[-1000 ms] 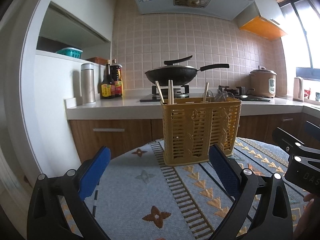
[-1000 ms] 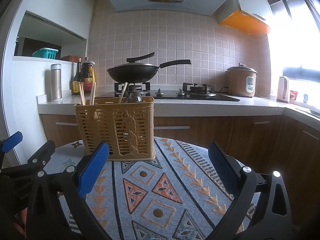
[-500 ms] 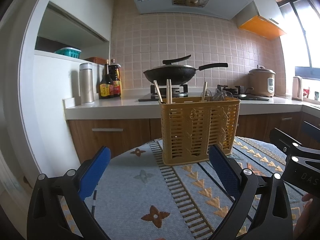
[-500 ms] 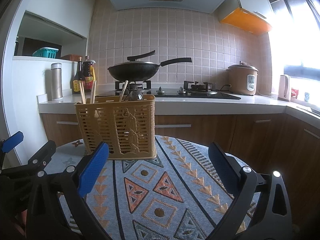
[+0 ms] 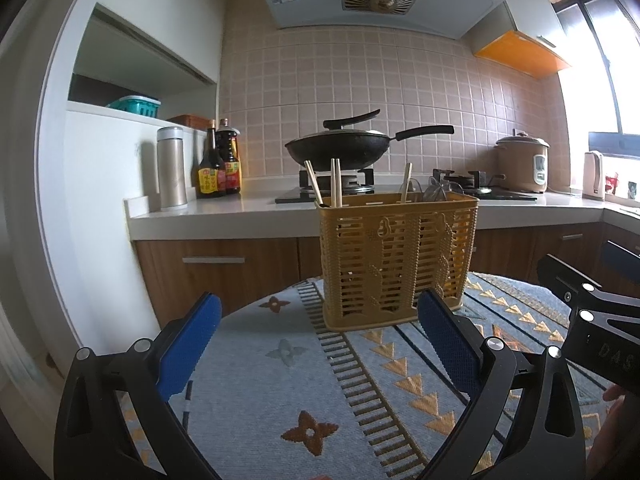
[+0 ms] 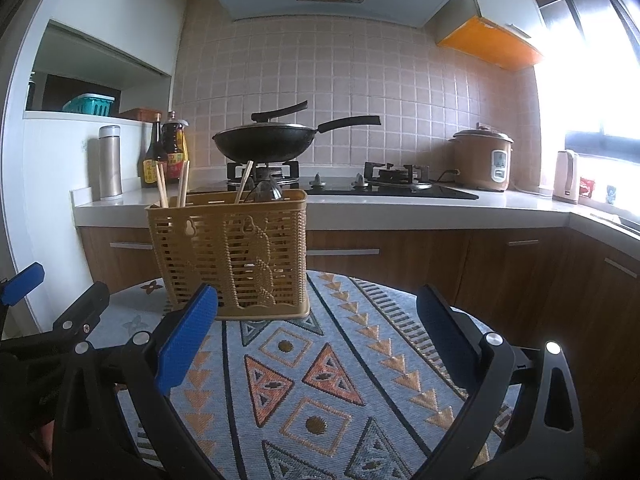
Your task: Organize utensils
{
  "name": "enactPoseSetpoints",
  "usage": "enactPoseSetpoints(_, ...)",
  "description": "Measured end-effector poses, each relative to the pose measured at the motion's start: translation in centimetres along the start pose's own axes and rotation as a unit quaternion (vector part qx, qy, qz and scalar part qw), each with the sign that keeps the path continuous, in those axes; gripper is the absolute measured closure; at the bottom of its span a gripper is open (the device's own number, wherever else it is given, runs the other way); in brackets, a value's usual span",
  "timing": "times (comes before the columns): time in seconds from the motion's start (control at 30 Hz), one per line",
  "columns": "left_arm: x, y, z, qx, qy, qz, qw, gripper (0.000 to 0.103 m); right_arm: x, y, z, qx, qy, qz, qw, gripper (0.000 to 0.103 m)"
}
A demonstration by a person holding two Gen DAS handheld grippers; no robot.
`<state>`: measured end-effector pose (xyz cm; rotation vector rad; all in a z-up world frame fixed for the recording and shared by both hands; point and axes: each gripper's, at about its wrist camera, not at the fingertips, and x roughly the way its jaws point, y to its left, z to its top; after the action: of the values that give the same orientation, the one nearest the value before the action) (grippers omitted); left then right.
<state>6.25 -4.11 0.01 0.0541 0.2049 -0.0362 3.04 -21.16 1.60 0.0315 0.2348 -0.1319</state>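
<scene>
Chopsticks (image 5: 335,182) (four) stand in one basket (image 5: 396,256); both hand-held grippers (image 5: 318,336) (image 6: 316,332) gape wide, empty.

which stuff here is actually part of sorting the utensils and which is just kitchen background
Part of the job: utensil basket, chopsticks standing in it, left gripper, right gripper.

Background: wok, sauce bottles, steel flask, rice cooker, kettle.
</scene>
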Motion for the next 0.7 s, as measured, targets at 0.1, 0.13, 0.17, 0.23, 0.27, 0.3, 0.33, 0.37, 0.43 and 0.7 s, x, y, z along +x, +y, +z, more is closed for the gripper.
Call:
enactPoseSetpoints(0.1,0.07,-0.08,-0.07,0.000,0.002,-0.001,1.0000,0.008,-0.02,-0.11,0.01,0.003,0.001,0.000,1.000,0.008)
enactPoseSetpoints(0.13,0.07,-0.12,-0.08,0.000,0.002,-0.001,1.0000,0.008,0.00,-0.12,0.00,0.003,0.002,0.000,1.000,0.008)
enactPoseSetpoints(0.17,0.03,-0.12,-0.11,0.000,0.002,-0.001,1.0000,0.008,-0.02,-0.08,0.00,0.003,0.003,0.000,1.000,0.008)
enactPoseSetpoints(0.23,0.06,-0.11,-0.11,0.002,0.000,0.001,1.0000,0.008,-0.14,-0.02,0.00,0.001,0.002,0.000,1.000,0.008)
enactPoseSetpoints(0.27,0.04,-0.15,-0.12,0.004,-0.001,0.000,1.0000,0.008,-0.16,0.01,0.02,0.001,0.000,0.000,1.000,0.008)
enactPoseSetpoints(0.3,0.04,-0.17,-0.15,0.005,-0.001,-0.001,1.0000,0.007,-0.25,0.05,0.01,0.000,-0.001,0.000,1.000,0.008)
enactPoseSetpoints(0.33,-0.01,-0.22,-0.16,0.006,-0.002,-0.002,1.0000,0.007,-0.27,0.11,0.00,-0.001,-0.002,0.000,1.000,0.008)
enactPoseSetpoints(0.37,-0.15,-0.26,-0.17,0.007,-0.006,-0.001,1.0000,0.007,-0.22,0.19,0.01,-0.003,-0.001,0.000,1.000,0.008)
enactPoseSetpoints(0.43,-0.45,-0.28,-0.18,0.007,-0.014,0.002,0.9999,0.007,-0.17,0.22,-0.02,-0.004,0.000,0.000,1.000,0.008)
enactPoseSetpoints(0.7,-0.04,0.32,-0.03,-0.011,0.009,-0.019,0.9997,0.007,0.01,-0.01,0.08,0.004,0.003,-0.002,1.000,0.008)
